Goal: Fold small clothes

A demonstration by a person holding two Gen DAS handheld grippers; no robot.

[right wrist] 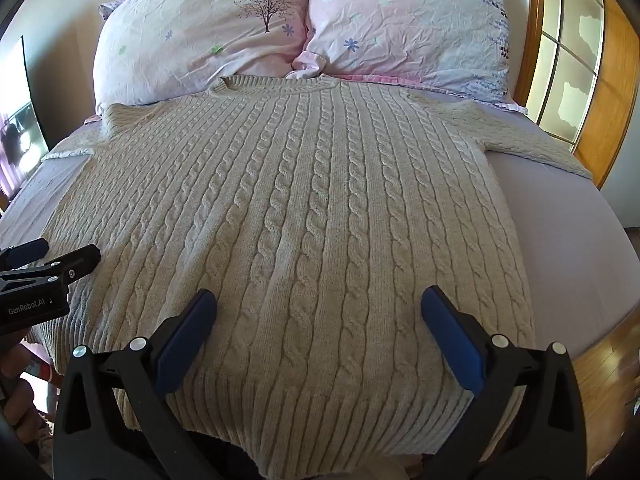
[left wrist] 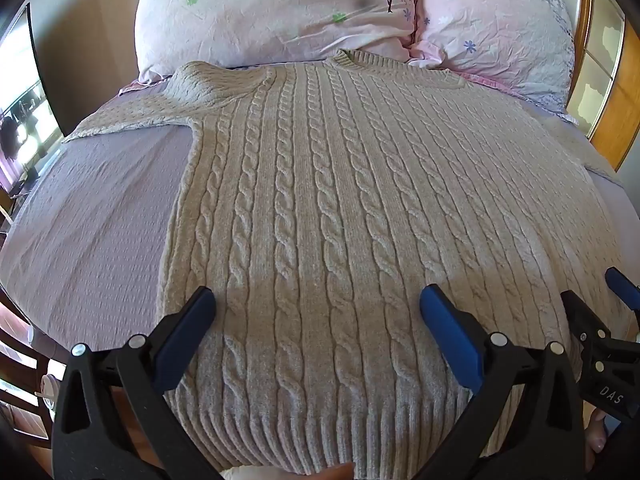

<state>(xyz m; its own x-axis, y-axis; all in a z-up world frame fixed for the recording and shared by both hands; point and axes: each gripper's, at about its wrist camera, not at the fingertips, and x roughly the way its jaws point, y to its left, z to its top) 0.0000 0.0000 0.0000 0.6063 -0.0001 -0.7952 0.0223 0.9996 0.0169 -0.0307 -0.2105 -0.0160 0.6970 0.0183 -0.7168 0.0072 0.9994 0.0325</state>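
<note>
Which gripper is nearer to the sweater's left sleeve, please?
Left. The left gripper hangs over the hem on the side where the left sleeve spreads out. The right gripper is over the hem's other side, by the right sleeve. Both jaws are open.

We see the sweater (left wrist: 320,200) lying flat on the bed (left wrist: 88,208), its collar toward two pillows (left wrist: 272,12) set side by side behind it. Our left gripper (left wrist: 316,312) and right gripper (right wrist: 318,312) hover side by side over the hem nearest us.
</note>
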